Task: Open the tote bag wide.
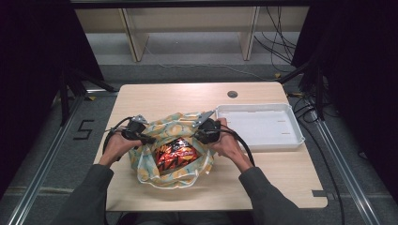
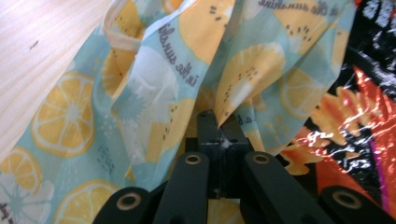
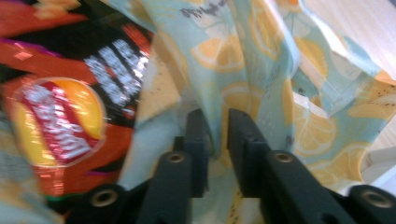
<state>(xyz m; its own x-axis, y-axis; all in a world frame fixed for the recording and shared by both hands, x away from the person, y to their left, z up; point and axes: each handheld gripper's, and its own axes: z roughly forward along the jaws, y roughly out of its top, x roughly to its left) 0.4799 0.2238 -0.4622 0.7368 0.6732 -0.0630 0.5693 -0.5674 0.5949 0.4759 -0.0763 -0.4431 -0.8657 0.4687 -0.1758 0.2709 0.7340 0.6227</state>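
A cloth bag (image 1: 172, 123) printed with lemon slices lies open on the wooden table (image 1: 178, 96). Inside it rests a shiny red and black crisp packet (image 1: 174, 154). My left gripper (image 1: 149, 139) is at the bag's left rim. In the left gripper view its jaws (image 2: 219, 122) are shut on a fold of the lemon cloth (image 2: 154, 79), with the packet (image 2: 364, 116) at the right. My right gripper (image 1: 197, 136) is at the bag's right rim. Its jaws (image 3: 218, 122) stand slightly apart, with a fold of the cloth (image 3: 252, 60) running loosely between them. The packet (image 3: 60, 116) is blurred at the left.
A shallow white tray (image 1: 260, 126) sits on the right half of the table, just beyond my right hand. A round cable hole (image 1: 232, 93) is near the far edge. Black curtains and cables surround the table.
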